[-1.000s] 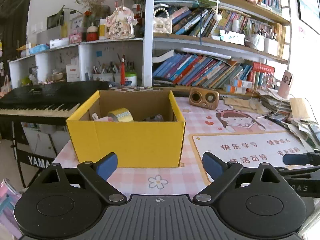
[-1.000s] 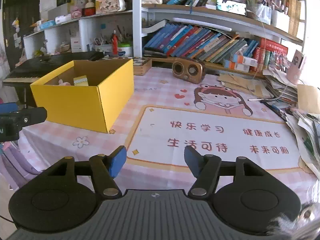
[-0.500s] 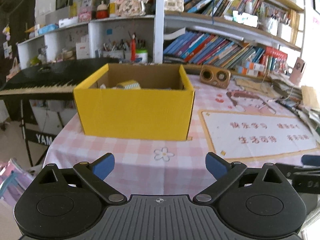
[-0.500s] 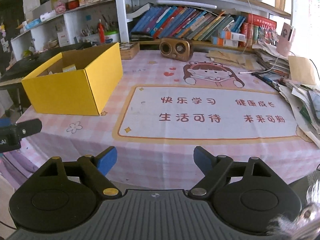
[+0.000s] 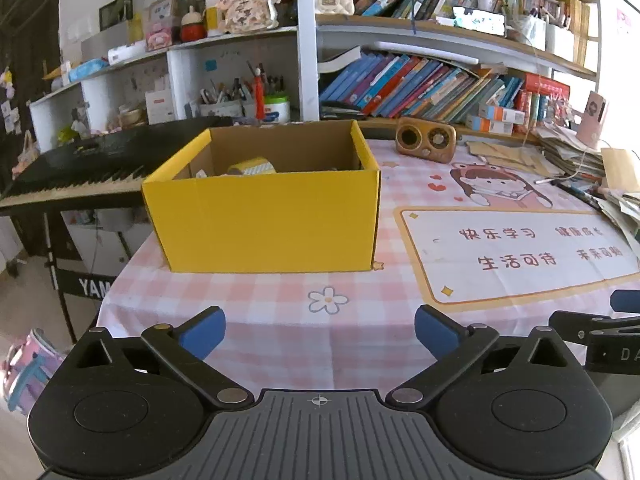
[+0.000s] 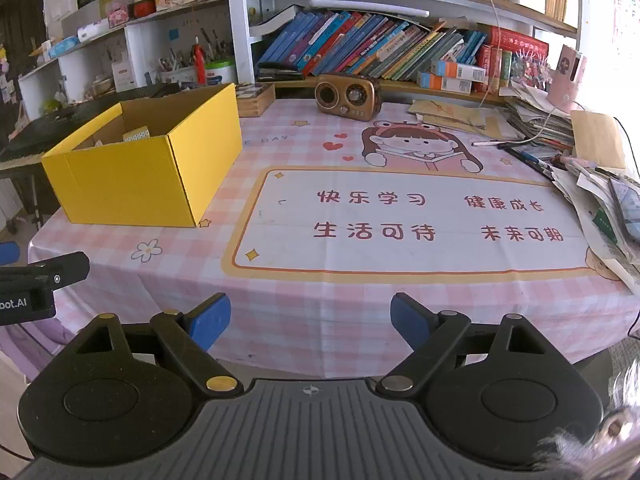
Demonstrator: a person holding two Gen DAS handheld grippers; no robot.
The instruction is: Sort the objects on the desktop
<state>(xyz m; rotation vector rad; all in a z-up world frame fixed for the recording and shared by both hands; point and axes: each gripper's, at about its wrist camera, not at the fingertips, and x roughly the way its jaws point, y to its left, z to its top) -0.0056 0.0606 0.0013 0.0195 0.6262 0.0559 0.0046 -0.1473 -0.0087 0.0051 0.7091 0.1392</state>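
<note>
A yellow cardboard box (image 5: 264, 224) stands on the pink checked tablecloth (image 5: 280, 312); it also shows at the left of the right wrist view (image 6: 132, 188). A roll of tape (image 5: 251, 166) and other small items lie inside it. My left gripper (image 5: 320, 332) is open and empty, held near the table's front edge, well back from the box. My right gripper (image 6: 310, 320) is open and empty, at the front edge before the printed mat (image 6: 408, 220).
A brown retro radio (image 6: 347, 97) stands at the back. Papers, pens and a phone pile up along the right edge (image 6: 592, 184). Bookshelves (image 6: 400, 52) rise behind. A black keyboard (image 5: 80, 168) stands left of the table. A wooden box (image 6: 256, 98) sits behind the yellow box.
Both grippers have pulled back from the table, so the box and mat look farther away. The right gripper's jaws have opened wider. Nothing on the table moved.
</note>
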